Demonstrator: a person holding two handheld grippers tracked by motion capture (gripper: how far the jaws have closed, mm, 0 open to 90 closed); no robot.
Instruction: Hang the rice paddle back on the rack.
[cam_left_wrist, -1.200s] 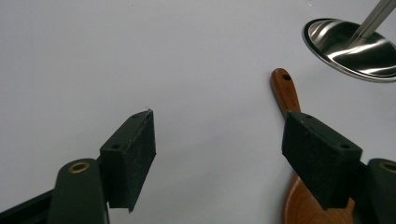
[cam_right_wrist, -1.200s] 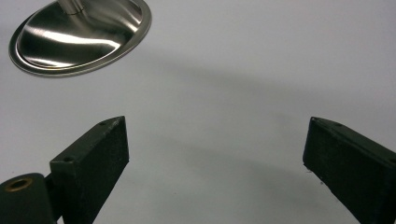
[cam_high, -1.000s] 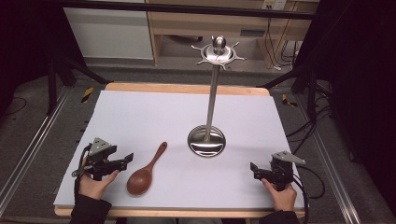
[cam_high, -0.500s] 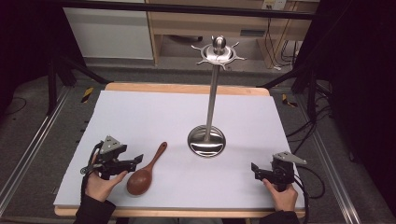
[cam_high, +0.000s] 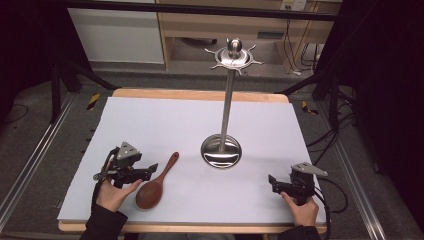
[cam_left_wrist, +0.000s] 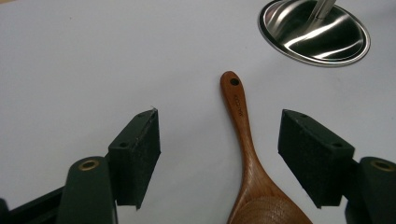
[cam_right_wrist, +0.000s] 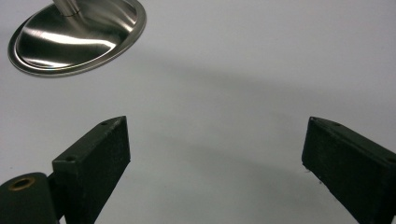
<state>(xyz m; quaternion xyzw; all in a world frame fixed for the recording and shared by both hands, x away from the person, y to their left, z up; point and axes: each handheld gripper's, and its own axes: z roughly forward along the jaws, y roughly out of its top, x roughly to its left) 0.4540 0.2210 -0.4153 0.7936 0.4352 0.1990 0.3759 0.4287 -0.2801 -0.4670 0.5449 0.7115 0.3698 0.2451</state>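
On the white bench (cam_high: 165, 120), a wooden spoon (cam_high: 156, 184) lies flat near the front left, its handle pointing toward a steel stand (cam_high: 221, 150). The left tongs (cam_high: 150, 170) hover over it, spread wide and just closing, the spoon's neck between the pads but untouched. The right tongs (cam_high: 272, 182) rest spread and empty. The spoon looks light, stiff and smooth; the narrow neck seems the surest hold.
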